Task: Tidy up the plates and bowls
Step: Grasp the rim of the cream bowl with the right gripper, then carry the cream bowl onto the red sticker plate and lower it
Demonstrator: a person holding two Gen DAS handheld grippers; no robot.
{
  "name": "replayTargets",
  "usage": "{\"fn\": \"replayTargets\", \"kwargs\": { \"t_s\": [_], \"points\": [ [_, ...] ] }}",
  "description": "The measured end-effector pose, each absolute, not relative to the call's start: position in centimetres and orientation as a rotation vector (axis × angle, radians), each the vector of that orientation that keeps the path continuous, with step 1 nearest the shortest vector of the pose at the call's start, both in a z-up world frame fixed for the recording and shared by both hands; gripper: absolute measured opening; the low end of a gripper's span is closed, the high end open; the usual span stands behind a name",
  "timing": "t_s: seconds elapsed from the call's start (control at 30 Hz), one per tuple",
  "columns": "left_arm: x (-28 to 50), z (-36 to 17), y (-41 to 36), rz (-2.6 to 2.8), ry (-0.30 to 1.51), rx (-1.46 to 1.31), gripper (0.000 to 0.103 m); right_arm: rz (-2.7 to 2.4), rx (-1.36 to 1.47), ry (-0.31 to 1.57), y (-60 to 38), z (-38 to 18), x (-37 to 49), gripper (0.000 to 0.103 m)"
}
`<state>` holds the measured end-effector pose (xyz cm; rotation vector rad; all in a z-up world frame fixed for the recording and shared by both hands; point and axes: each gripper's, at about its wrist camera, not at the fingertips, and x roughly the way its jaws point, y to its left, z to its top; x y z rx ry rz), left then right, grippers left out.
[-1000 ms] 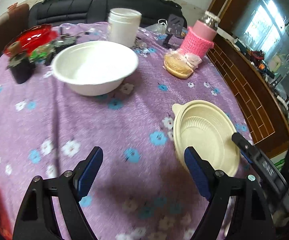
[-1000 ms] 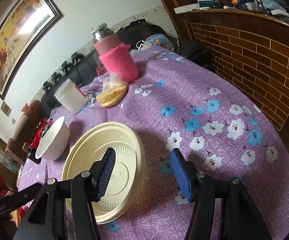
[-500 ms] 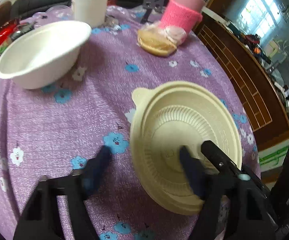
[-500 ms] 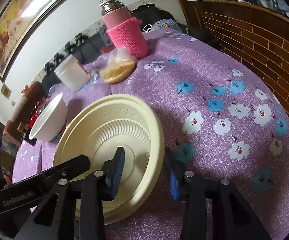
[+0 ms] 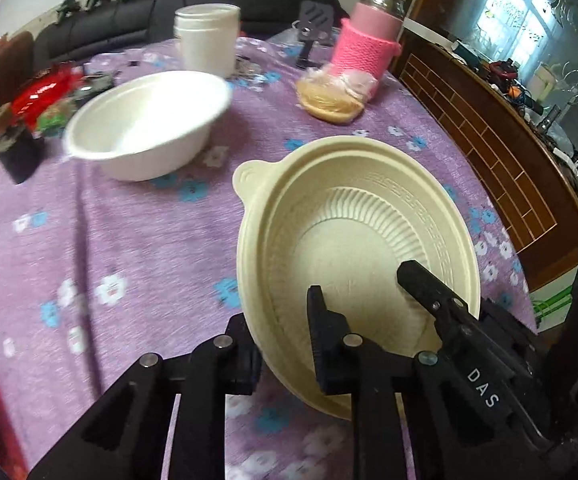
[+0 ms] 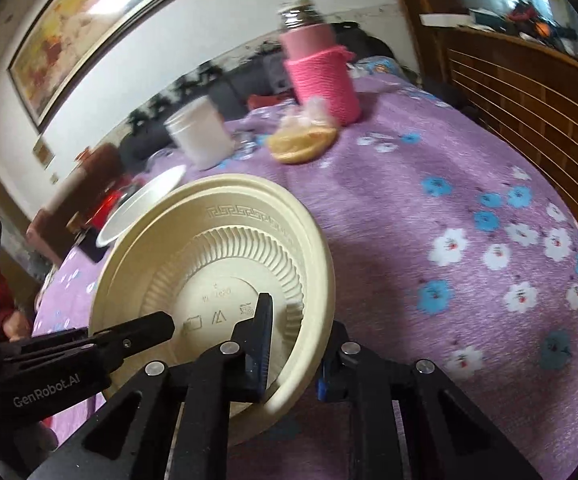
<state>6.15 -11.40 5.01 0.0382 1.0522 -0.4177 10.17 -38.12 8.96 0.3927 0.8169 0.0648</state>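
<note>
Both claws grip the cream ribbed plastic plate (image 5: pixel 353 240): left claw (image 5: pixel 285 344) on its near rim, right claw (image 6: pixel 295 344) on the opposite rim, plate tilted above the purple floral surface (image 5: pixel 109 240). White round bowl (image 5: pixel 145 124) sits apart, unstacked. Early stage, I judge.

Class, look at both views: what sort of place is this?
Probably a home living or dining room: a table under a flowered purple cloth, a dark sofa behind it, a framed painting on the wall.
</note>
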Motion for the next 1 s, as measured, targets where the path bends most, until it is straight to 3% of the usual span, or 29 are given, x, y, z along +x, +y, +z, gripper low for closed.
{"fn": "replayTargets", "kwargs": {
  "t_s": [0.43,1.0],
  "points": [
    [0.4,8.4,-0.7,-0.330,0.979,-0.047,0.020,0.227,0.262,0.777,-28.0,12.5,6.8,0.018],
    [-5.3,13.8,19.4,-0.116,0.819,-0.241,0.020,0.466,0.109,0.750,-8.4,19.0,4.7,0.019]
  ]
}}
